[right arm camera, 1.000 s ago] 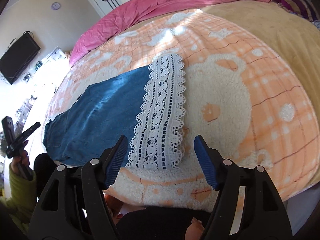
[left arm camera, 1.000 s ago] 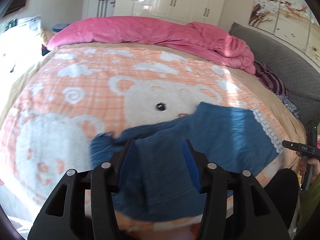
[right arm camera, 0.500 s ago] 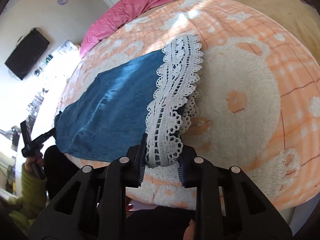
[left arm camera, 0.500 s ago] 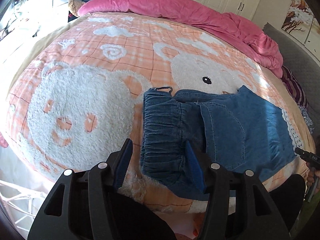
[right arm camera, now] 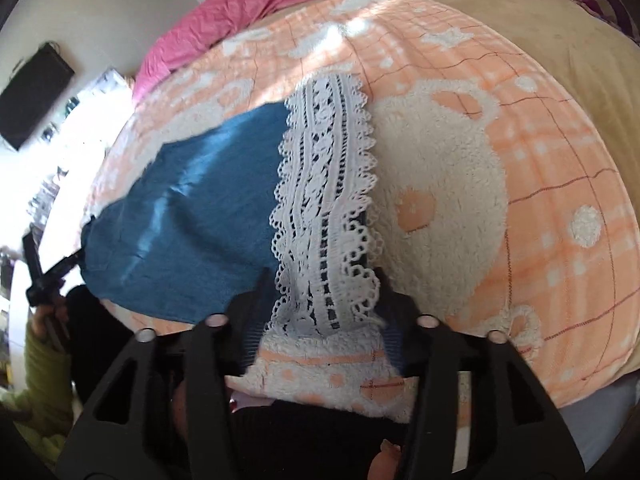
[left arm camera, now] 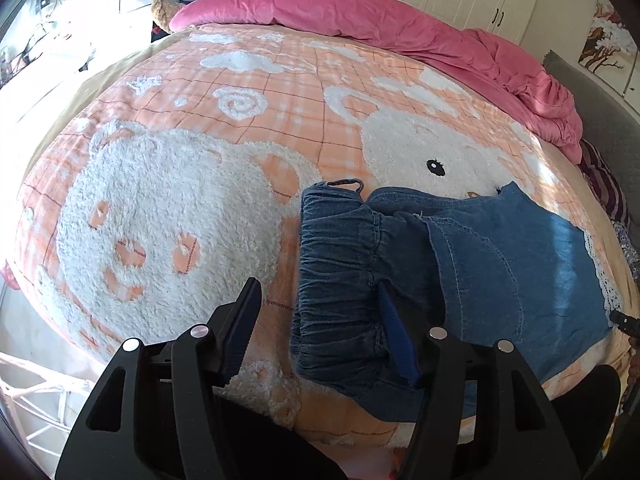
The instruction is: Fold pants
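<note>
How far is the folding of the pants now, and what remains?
Early stage. The pants lie flat on the blanket, apparently doubled leg on leg. In hand: the right tongs frame the lace hem, though blur hides any grip; the open left tongs straddle the waistband. Left: close both, bring hem to waistband, then smooth.

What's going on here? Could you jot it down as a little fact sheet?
Garment: denim pants, lying across the blanket
Waistband: gathered, partly between the open left tongs
Lace hem: white, its near end between the right tongs
Right tongs grip: cannot tell
Behind: pink duvet
</note>
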Demonstrator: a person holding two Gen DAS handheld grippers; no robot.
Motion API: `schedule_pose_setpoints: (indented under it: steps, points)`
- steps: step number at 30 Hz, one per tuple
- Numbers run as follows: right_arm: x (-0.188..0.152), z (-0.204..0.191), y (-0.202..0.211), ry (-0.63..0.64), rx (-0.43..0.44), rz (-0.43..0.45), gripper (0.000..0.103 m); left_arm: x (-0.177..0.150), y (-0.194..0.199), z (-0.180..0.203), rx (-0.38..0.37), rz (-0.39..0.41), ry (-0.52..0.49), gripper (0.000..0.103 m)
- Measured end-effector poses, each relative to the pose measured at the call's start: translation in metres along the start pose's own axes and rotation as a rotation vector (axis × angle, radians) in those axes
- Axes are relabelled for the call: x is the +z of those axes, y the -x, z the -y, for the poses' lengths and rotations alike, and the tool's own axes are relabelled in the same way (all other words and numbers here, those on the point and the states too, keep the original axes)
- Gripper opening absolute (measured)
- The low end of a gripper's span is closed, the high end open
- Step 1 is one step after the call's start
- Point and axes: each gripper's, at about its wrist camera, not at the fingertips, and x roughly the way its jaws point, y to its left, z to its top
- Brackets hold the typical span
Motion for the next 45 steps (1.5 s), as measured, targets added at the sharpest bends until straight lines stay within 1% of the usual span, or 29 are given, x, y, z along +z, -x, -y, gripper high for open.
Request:
schedule_pose_setpoints:
  steps: [2,3,4,5,7,10,11,12,15,16,17,19,20,22,24,26,27,28,30,33,35,37,41,43,45]
  points:
    - [0.000,0.004,0.007,-0.015,-0.010,0.017,0.051,0.001,0.001,-0.005,-0.012,0.005,0.024,0.055]
    - [0.000,0.006,0.009,-0.027,-0.010,0.027,0.053,0.001,0.001,-0.006,-0.025,0.006,0.027,0.051]
    - [-0.001,0.009,0.012,-0.039,-0.012,0.034,0.058,0.001,0.002,-0.006,-0.046,0.009,0.029,0.038]
    - [0.000,0.009,0.013,-0.042,-0.014,0.038,0.060,0.002,0.003,-0.006,-0.053,0.014,0.026,0.032]
    - [-0.002,0.008,0.017,-0.040,-0.009,0.048,0.060,0.003,0.007,-0.004,-0.046,0.037,0.020,0.031]
    - [-0.002,0.000,0.017,-0.022,0.005,0.056,0.060,0.005,0.015,-0.010,-0.046,0.079,0.042,0.030]
    - [-0.002,-0.004,0.015,-0.008,0.002,0.055,0.060,0.006,0.014,-0.012,-0.044,0.077,0.048,0.030]
    - [-0.002,-0.008,0.013,0.003,-0.009,0.052,0.060,0.006,0.011,-0.012,-0.046,0.057,0.047,0.030]
    - [0.000,-0.012,0.002,0.019,-0.063,0.022,0.060,0.005,0.007,-0.016,-0.038,0.044,0.069,0.038]
    - [0.001,-0.011,0.001,0.015,-0.071,0.018,0.060,0.005,0.006,-0.018,-0.038,0.030,0.075,0.046]
    - [0.001,-0.012,0.002,0.014,-0.061,0.024,0.060,0.005,0.007,-0.020,-0.036,0.030,0.082,0.051]
    - [0.001,-0.016,0.009,0.023,-0.053,0.047,0.060,0.004,0.013,-0.022,-0.051,0.036,0.085,0.053]
    - [0.001,-0.018,0.014,0.030,-0.059,0.058,0.060,0.003,0.018,-0.022,-0.051,0.040,0.080,0.056]
    - [0.002,-0.022,0.023,0.041,-0.075,0.085,0.060,0.004,0.029,-0.021,-0.017,0.059,0.059,0.058]
    - [0.002,-0.026,0.032,0.053,-0.077,0.105,0.061,0.006,0.041,-0.021,0.001,0.090,0.036,0.059]
    - [0.003,-0.034,0.038,0.077,-0.070,0.120,0.067,0.010,0.056,-0.018,0.050,0.133,0.000,0.060]
    - [0.003,-0.039,0.040,0.093,-0.070,0.128,0.067,0.011,0.063,-0.016,0.063,0.152,-0.012,0.060]
    - [0.003,-0.045,0.041,0.107,-0.065,0.132,0.068,0.013,0.070,-0.013,0.055,0.167,-0.021,0.061]
    - [0.003,-0.058,0.039,0.133,-0.046,0.130,0.071,0.016,0.079,-0.002,0.033,0.182,-0.048,0.065]
    - [0.005,-0.080,0.032,0.177,-0.029,0.123,0.072,0.017,0.084,0.031,-0.020,0.196,-0.119,0.066]
    - [0.007,-0.097,0.024,0.203,-0.019,0.122,0.076,0.015,0.077,0.057,-0.061,0.179,-0.165,0.066]
    - [0.008,-0.110,0.015,0.223,-0.014,0.115,0.076,0.009,0.064,0.084,-0.087,0.148,-0.214,0.066]
    - [0.007,-0.128,-0.007,0.230,-0.004,0.089,0.077,-0.002,0.035,0.122,-0.141,0.097,-0.303,0.066]
    - [0.007,-0.134,-0.019,0.226,-0.005,0.072,0.078,-0.003,0.017,0.131,-0.139,0.067,-0.333,0.066]
    - [0.008,-0.141,-0.029,0.242,-0.048,0.065,0.081,-0.004,-0.006,0.130,-0.119,0.023,-0.340,0.066]
